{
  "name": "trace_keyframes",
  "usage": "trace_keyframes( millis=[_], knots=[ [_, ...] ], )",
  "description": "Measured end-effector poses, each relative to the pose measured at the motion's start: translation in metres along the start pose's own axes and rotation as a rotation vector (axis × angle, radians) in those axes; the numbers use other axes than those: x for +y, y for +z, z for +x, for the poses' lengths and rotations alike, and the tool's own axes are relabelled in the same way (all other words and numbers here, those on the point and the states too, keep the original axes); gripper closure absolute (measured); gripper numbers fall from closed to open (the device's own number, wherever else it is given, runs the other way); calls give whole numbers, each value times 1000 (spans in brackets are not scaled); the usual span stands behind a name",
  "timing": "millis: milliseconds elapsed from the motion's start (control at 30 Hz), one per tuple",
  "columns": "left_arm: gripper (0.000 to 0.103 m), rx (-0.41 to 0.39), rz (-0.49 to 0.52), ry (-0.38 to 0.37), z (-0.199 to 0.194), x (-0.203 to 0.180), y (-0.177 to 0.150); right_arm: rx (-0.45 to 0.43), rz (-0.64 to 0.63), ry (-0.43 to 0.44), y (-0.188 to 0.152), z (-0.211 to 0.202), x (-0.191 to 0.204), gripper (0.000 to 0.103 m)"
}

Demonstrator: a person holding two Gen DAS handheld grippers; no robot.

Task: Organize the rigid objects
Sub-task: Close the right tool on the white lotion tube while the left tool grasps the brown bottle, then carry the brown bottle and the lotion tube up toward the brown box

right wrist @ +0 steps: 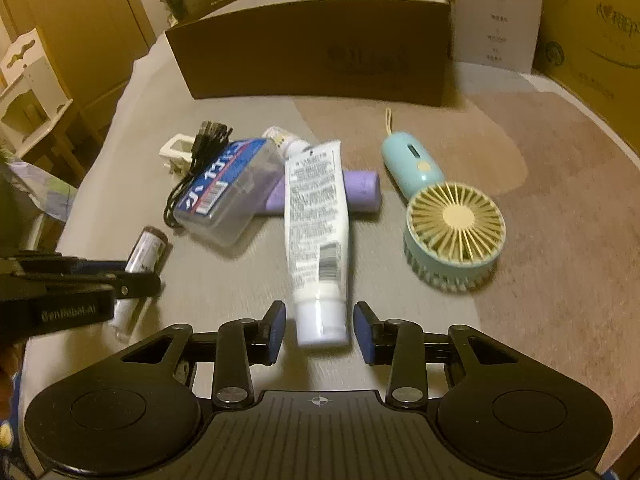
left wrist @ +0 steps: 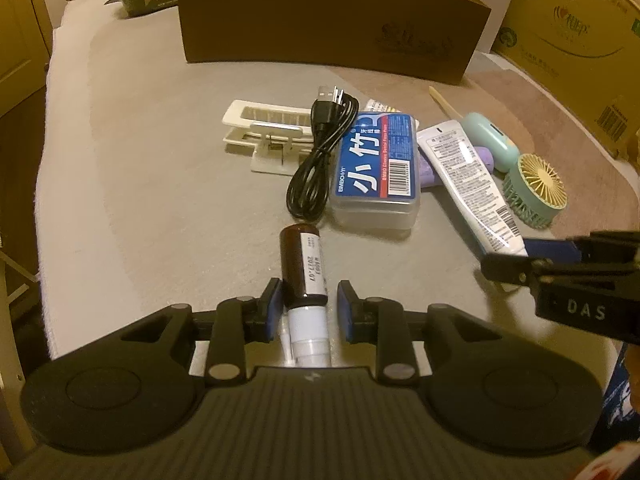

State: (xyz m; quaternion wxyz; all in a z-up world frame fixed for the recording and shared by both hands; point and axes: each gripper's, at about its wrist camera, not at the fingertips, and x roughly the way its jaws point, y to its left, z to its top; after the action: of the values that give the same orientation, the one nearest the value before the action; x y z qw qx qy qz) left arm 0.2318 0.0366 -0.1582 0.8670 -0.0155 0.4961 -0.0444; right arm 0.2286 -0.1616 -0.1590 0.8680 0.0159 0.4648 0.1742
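**Left wrist view: brown bottle between spread fingers; right gripper spread around the tube's cap end**

Left wrist view. Left gripper (left wrist: 308,308) spread, blue pads either side of a brown bottle (left wrist: 301,266) lying on the grey table (left wrist: 140,200). Left pad looks to touch the bottle, right pad stands clear. Long axis runs straight away from the camera, white cap (left wrist: 308,336) toward the gripper, base pointing at the clutter. Cap's near end is hidden under the gripper body. Label strip reads "2022.07"; the rest is too small.

Just beyond: a coiled black cable (left wrist: 320,152) with USB plug, a clear box (left wrist: 376,164) with blue label "小竹", "BMBO-HY" and a barcode, a white clip (left wrist: 264,136) partly under the cable. Cardboard box (left wrist: 332,28) at the back, print blurred.

Right wrist view. Right gripper (right wrist: 320,328) spread, pads apart from a white tube (right wrist: 318,232) on both sides. Tube lies lengthwise away from the camera, cap end nearest, crimped end far. It crosses over a purple cylinder (right wrist: 362,192), hiding its middle. Tube text unreadable, barcode visible. Right of it, well apart, a teal hand fan (right wrist: 452,228), face up. Left gripper's side reads "GenRobot.AI", faintly.
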Motion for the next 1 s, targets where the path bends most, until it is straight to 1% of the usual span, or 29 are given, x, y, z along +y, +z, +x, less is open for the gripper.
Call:
trace_keyframes(
  millis=[67, 267, 467, 633, 767, 1000],
  knots=[
    [81, 2, 16, 10, 2, -3, 3, -4, 1, -2, 3, 3, 1, 64],
    [82, 7, 23, 10, 6, -6, 10, -12, -6, -17, 13, 13, 4, 64],
    [82, 9, 38, 12, 8, -9, 12, -13, -24, -32, 15, 21, 7, 64],
    [82, 11, 38, 11, 7, -9, 12, -17, -54, -44, 13, 20, 9, 67],
    [82, 7, 37, 10, 4, -9, 12, -13, -34, -27, 11, 14, 6, 68],
    [82, -25, 27, 11, -7, -7, 12, -29, 5, 12, 11, -3, 1, 69]
  ],
)
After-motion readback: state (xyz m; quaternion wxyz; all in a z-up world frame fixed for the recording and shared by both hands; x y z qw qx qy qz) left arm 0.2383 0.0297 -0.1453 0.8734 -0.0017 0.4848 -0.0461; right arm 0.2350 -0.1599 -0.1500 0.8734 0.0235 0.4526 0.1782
